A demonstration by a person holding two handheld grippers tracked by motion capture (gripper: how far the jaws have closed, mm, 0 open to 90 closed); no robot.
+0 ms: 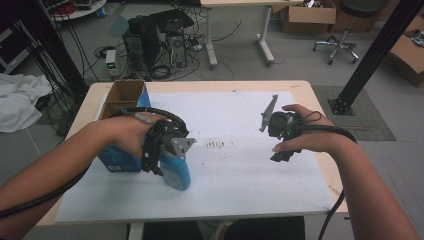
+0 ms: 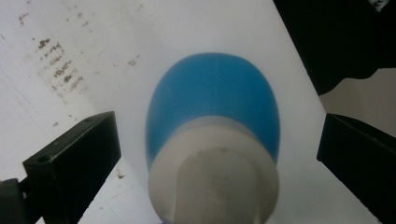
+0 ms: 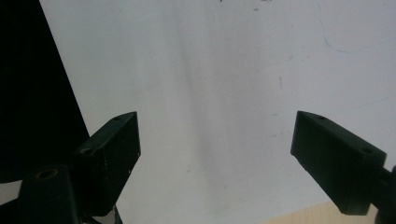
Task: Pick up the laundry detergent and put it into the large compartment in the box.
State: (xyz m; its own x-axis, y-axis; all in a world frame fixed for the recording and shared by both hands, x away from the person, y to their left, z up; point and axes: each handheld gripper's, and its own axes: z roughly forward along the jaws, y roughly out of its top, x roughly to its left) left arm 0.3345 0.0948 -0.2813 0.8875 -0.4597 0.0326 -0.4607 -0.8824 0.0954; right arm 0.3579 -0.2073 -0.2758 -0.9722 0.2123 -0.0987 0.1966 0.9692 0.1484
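Note:
A blue bottle (image 1: 179,174) with a white cap stands on the white sheet (image 1: 235,170) near the table's front left. My left gripper (image 1: 169,152) hovers right over it, held by the person's left hand. In the left gripper view the white cap (image 2: 215,177) and blue body (image 2: 212,100) sit between the jaws, and the left gripper (image 2: 219,133) is open, with both jaws clear of the bottle. My right gripper (image 1: 278,142) is over the right half of the sheet. In the right gripper view it (image 3: 217,128) is open above the bare white sheet (image 3: 224,70).
An open blue cardboard box (image 1: 122,100) stands at the table's left edge, just behind the left hand. Dark smudges (image 1: 216,145) mark the sheet's middle. The wooden table edge (image 1: 320,105) lies to the right. Computers, cables and a chair stand on the floor beyond.

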